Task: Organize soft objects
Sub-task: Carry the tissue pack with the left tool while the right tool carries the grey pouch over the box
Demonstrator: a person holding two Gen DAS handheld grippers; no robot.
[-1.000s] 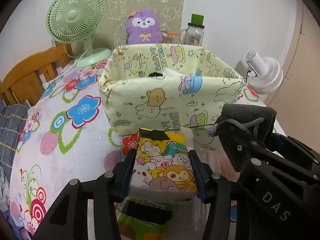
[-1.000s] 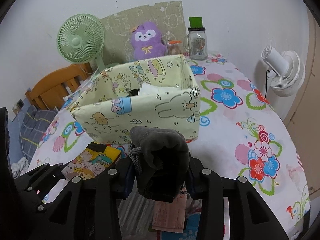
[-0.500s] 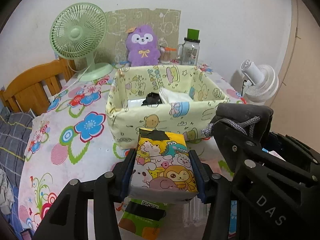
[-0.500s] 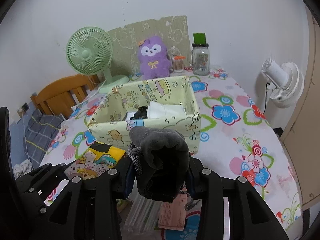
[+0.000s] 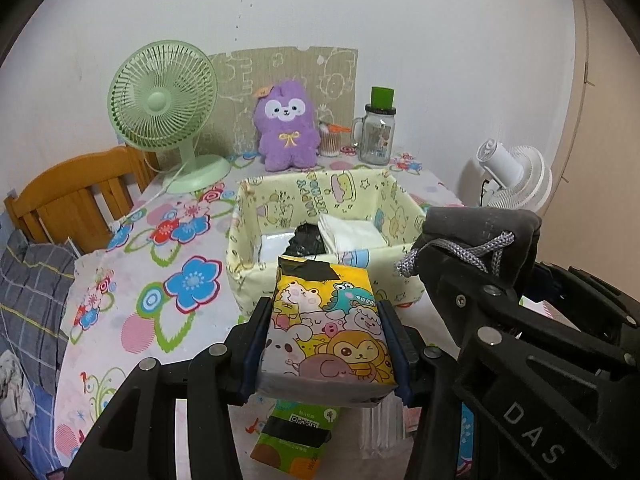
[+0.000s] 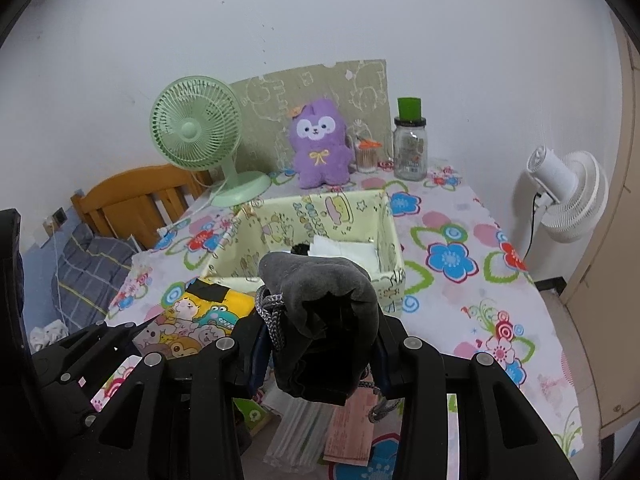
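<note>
My left gripper [image 5: 326, 344] is shut on a soft tissue pack [image 5: 328, 328] printed with cartoon animals, held above the table in front of the pale yellow fabric bin [image 5: 248, 280]. My right gripper [image 6: 320, 344] is shut on a dark grey drawstring pouch [image 6: 324, 312] with a grey cord, also lifted before the bin [image 6: 394, 240]. White folded cloths [image 5: 352, 234] and a black item [image 5: 306, 240] lie inside the bin. The pouch [image 5: 480, 232] and right gripper show at the right of the left wrist view; the tissue pack [image 6: 192, 320] shows at the left of the right wrist view.
A green desk fan [image 5: 164, 108], purple plush toy [image 5: 286, 128] and glass jar [image 5: 378, 132] stand at the back of the flowered tablecloth [image 5: 132, 280]. A white fan [image 6: 568, 196] is at the right, a wooden chair [image 5: 76, 204] at the left. A green packet [image 5: 296, 436] lies below the left gripper.
Both grippers have risen with their loads; the bin now sits lower and farther in view and its inside has come into sight. Both grips are unchanged.
</note>
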